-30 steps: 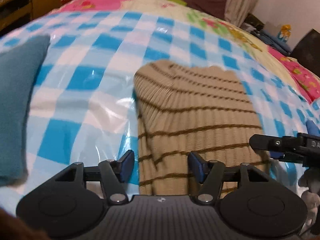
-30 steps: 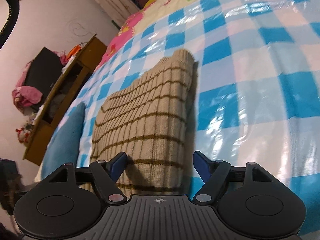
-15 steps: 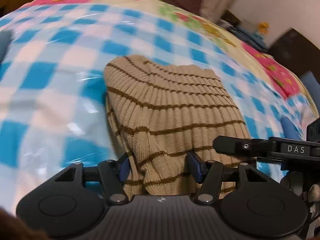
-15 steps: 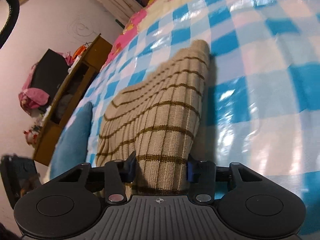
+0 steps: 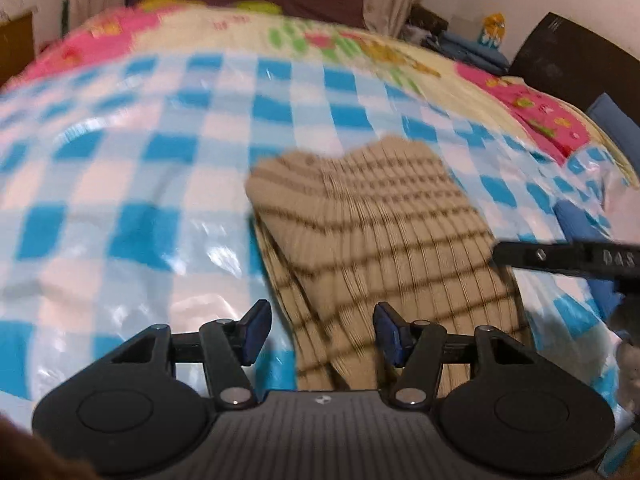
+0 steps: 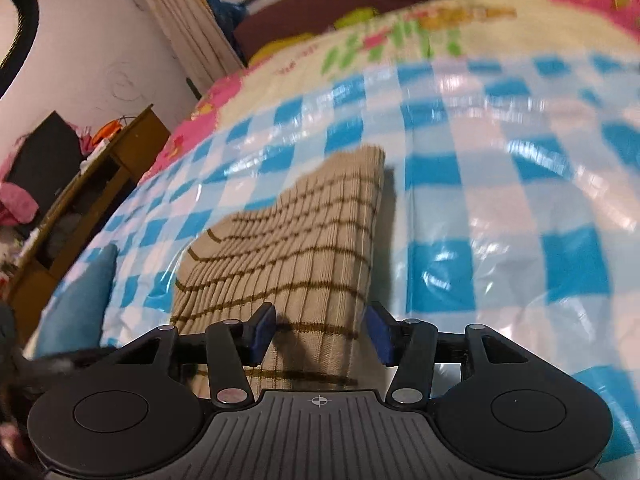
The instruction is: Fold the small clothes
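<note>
sweater [image 5: 384,232] on sheet [image 5: 140,184] (mid-bed) | cushion [image 6: 76,300] left – cabinet [image 6: 96,184] beyond

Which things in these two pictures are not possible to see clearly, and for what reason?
- Near hem of the striped beige garment: both wrist views, hidden behind each gripper's black body.
- Whether the left gripper pinches the cloth: left wrist view, motion blur.
- Right gripper: its jaws are opening with cloth between them; pad contact unclear in the right wrist view.
- Blue cloth: right wrist view, cut off by the gripper.
</note>
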A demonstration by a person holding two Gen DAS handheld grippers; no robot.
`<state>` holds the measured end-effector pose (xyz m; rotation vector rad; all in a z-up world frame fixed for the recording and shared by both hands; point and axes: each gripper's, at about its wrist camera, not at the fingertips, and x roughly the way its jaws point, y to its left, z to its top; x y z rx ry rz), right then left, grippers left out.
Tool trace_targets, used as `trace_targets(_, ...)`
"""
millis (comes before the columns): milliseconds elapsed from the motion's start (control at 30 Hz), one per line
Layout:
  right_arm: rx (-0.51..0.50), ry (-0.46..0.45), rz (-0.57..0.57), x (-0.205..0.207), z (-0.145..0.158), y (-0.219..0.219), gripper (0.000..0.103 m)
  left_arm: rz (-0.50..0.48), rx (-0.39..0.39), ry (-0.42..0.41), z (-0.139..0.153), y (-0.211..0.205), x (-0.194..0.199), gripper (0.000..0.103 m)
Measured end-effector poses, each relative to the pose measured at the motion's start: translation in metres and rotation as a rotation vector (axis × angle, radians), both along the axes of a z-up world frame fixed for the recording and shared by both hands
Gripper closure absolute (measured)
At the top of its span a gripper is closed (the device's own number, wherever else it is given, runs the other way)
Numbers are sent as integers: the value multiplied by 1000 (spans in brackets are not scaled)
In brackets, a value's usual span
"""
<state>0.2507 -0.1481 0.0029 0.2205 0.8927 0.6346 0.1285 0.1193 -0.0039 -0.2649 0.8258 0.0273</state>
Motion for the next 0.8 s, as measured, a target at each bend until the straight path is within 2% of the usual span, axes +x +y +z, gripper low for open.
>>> trace_targets(133,-46,-75,22,-19,10,9,52,37,30,-17,5,-2,12,43)
trace_targets(233,-110,-113,63,-35,11,15,53,45,89,42,-6,-10,24,43)
trace_targets(300,-174,-86,72,-37,-2,19,53,53,104,100,-18,-12,29,42)
trace_targets(400,-245,-29,56,-33,-24,19,53,78,87,118,-21,-12,23,41)
trace_targets(500,-202,-15,26,-35,-20,13,53,70,109,103,-12,-19,14,42)
trace_targets(667,-206,-100,34,-54,0,12,52,56,119,79,1,-30,-4,42)
trace_targets(800,-203,-73,30,-59,-3,11,52,52,125,100,-2,-37,-14,42)
